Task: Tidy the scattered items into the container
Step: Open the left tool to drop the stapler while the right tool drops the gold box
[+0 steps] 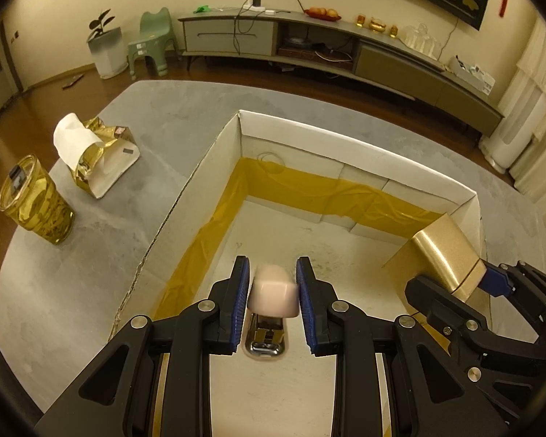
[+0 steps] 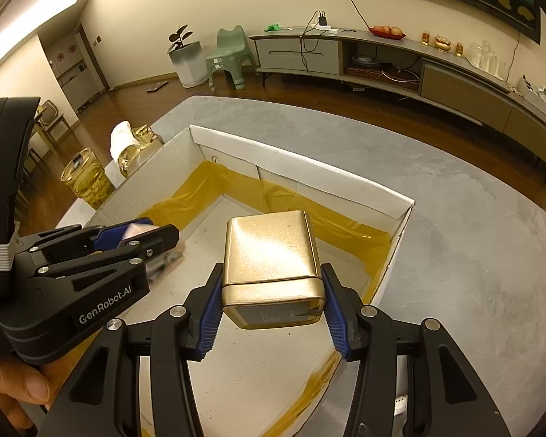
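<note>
A white cardboard box (image 1: 345, 153) lined with yellow tape sits on the grey table; it also shows in the right wrist view (image 2: 295, 160). My left gripper (image 1: 273, 291) is over the box floor. A pale pink stapler (image 1: 271, 296), blurred, sits between its blue pads with small gaps at each side; its metal end points toward me. My right gripper (image 2: 273, 306) is shut on a gold tin (image 2: 271, 255) and holds it above the box interior. The tin also shows in the left wrist view (image 1: 440, 255), at the box's right side.
A glass of yellow tea (image 1: 36, 204) and a gold tissue pack (image 1: 94, 153) stand on the table left of the box. A TV cabinet (image 1: 345, 47), a green stool and a plant stand on the far floor.
</note>
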Demonstrator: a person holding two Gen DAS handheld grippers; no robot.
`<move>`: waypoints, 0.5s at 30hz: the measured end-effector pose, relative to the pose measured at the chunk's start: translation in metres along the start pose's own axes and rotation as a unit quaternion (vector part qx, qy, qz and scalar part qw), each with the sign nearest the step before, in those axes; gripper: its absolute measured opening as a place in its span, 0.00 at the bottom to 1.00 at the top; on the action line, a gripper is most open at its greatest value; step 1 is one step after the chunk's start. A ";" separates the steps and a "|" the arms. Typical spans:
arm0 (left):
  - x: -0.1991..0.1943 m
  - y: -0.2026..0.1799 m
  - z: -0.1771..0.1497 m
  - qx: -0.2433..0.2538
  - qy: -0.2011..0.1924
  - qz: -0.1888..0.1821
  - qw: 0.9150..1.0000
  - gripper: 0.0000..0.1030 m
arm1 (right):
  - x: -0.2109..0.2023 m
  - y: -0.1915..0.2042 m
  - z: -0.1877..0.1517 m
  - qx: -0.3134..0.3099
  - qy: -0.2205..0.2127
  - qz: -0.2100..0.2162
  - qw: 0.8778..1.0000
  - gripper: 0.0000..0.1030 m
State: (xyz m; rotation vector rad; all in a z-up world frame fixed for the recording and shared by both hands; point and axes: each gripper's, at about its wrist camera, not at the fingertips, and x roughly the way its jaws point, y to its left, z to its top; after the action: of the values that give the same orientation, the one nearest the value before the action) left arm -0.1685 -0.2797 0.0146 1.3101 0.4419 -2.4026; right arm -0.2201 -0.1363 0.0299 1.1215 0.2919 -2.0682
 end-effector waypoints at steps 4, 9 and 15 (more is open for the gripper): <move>-0.001 0.005 0.001 -0.014 0.000 -0.010 1.000 0.43 | -0.008 0.003 0.002 -0.004 -0.017 0.001 1.000 0.65; -0.017 0.010 0.003 -0.025 -0.019 -0.017 0.999 0.43 | -0.022 0.007 0.004 0.000 -0.025 0.006 1.000 0.65; -0.046 0.008 -0.005 -0.009 -0.050 -0.015 0.999 0.43 | -0.051 0.014 0.000 0.000 -0.040 0.028 0.999 0.65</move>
State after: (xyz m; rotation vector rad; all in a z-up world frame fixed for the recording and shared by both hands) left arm -0.1380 -0.2771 0.0507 1.1779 0.4569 -2.4702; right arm -0.1926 -0.1201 0.0723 1.0324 0.2199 -2.0572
